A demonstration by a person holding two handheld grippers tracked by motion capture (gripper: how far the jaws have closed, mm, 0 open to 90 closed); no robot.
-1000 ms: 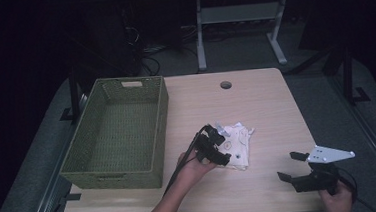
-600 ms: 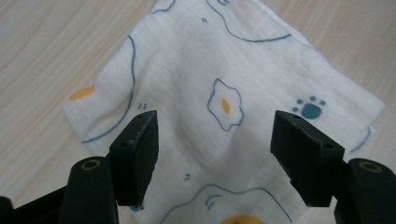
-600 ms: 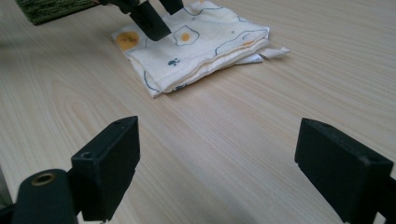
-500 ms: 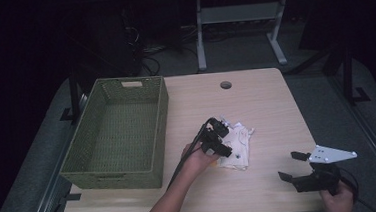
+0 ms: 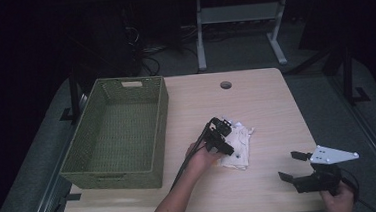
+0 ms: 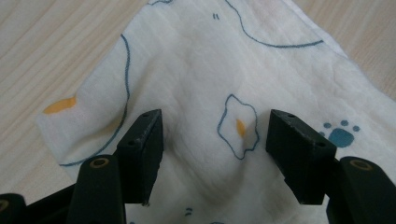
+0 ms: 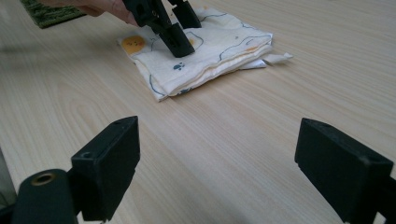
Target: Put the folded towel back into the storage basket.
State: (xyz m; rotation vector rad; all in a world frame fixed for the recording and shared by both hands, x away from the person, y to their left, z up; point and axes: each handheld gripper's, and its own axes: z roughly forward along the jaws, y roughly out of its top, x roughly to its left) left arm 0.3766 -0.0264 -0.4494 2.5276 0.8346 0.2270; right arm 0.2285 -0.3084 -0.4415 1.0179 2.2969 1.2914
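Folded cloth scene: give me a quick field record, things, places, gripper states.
cloth: white, printed, folded, flat on the table
basket: green woven, left of the cloth
left gripper: jaws down on the cloth, a raised fold between them, closing in, not yet pinched
right gripper: open, near the table's front right corner, apart from the cloth

a white folded cloth [image 5: 239, 145] (egg and paw prints in blue and orange) lies flat on the table.
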